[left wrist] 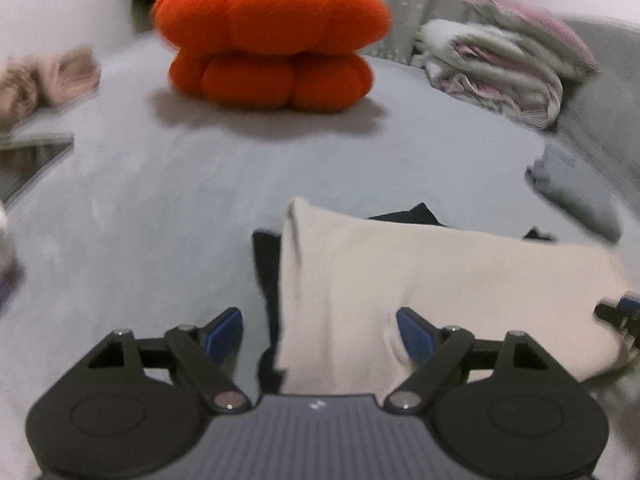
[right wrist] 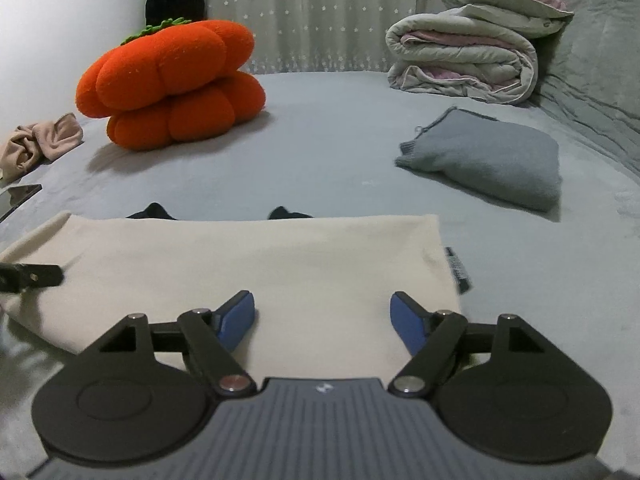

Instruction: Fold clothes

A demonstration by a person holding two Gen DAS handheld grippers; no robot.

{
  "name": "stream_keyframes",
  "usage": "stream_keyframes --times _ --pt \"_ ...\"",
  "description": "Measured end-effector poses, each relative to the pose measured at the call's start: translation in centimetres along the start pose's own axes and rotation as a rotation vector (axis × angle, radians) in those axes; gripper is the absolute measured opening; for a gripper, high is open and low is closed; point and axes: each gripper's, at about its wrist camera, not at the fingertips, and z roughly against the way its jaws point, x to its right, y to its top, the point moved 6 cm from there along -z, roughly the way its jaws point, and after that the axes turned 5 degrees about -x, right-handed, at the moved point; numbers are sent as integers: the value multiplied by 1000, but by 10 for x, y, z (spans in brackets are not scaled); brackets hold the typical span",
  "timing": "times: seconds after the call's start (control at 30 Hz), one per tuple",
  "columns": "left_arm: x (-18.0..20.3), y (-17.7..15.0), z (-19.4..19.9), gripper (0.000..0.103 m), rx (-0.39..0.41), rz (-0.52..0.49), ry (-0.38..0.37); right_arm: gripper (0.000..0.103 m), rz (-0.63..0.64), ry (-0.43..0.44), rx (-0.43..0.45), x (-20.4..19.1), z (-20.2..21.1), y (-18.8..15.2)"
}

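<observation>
A: Left wrist view's smeared, the orange pumpkin cushion (left wrist: 270,36) has fuzzy edges and its green top is cut off by the frame.

B: Yeah, and a dark garment (right wrist: 154,211) only pokes out behind the cream cloth (right wrist: 248,264), rest is hidden. Flat dark thing (right wrist: 18,197) left of the cushion is cropped too, can't tell what it is.

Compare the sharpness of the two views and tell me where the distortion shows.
Left wrist view: motion-blurred throughout, the orange cushion and cream garment smeared at their edges. Right wrist view: sharp, the cushion, grey sweater and curtain stars crisp. Both: fisheye bends the bed into a dome and darkens the corners; soft indoor light, mild shadow under the cushion.
</observation>
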Motion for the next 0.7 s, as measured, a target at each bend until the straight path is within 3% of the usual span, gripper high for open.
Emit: stream_keyframes --times 0.2,0.4,0.6,0.7 --pt "-28 6 17 84 24 111 30 79 -14 -44 8 29 14 -3" --pt "-26 22 37 81 119 218 27 79 -145 -69 42 54 22 6" --pt "18 32 44 82 188 163 -68 79 -150 -13 81 26 25 25" --pt "45 28 34 82 176 94 -100 79 -152 31 73 3 18 30"
